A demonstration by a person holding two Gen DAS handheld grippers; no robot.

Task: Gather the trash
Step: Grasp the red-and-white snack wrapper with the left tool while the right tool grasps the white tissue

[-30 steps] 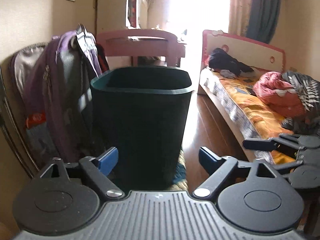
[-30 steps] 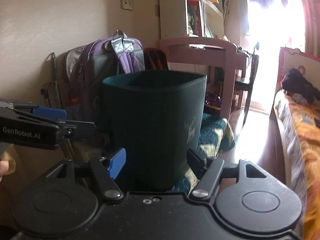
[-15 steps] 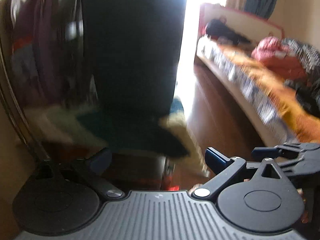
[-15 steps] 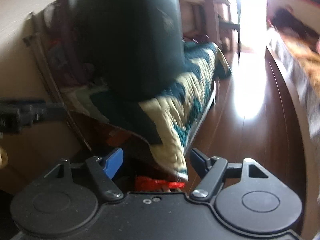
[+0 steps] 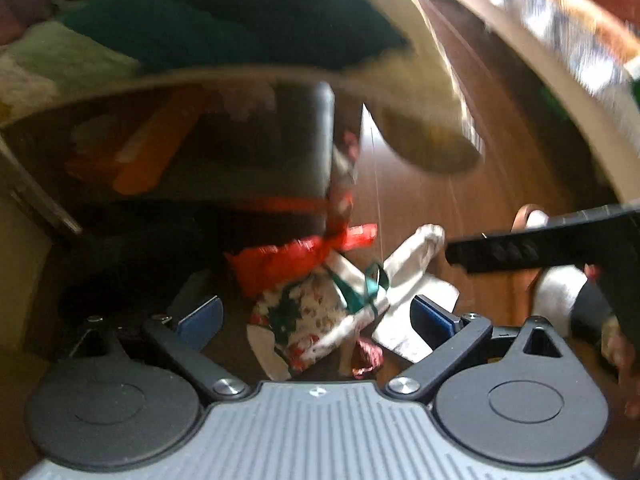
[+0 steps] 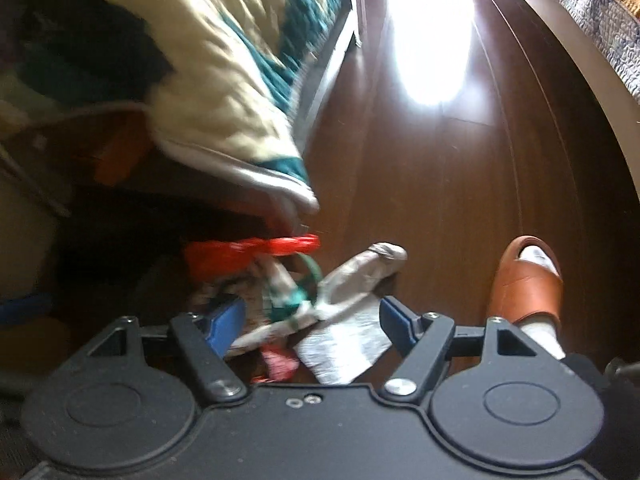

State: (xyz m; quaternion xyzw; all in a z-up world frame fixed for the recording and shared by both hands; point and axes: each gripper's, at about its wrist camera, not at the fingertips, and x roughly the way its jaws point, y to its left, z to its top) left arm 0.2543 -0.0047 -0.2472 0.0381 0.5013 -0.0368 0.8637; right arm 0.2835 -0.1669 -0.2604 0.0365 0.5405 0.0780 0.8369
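"Where was the trash pile?"
"On the wood floor, between the fingers of both grippers."
"Were they holding it?"
"No. The left gripper and right gripper were wide open (pictures blurry)."

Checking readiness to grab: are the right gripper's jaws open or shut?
Open. The right gripper shows its blue fingertips spread wide above the crumpled white paper on the floor, gripping nothing.

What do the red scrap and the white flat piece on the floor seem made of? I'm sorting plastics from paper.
Red scrap: thin glossy plastic film, judging by its shiny, twisted crinkles. White flat piece: probably matte paper or tissue, lying flat with soft creases; blur leaves it uncertain.
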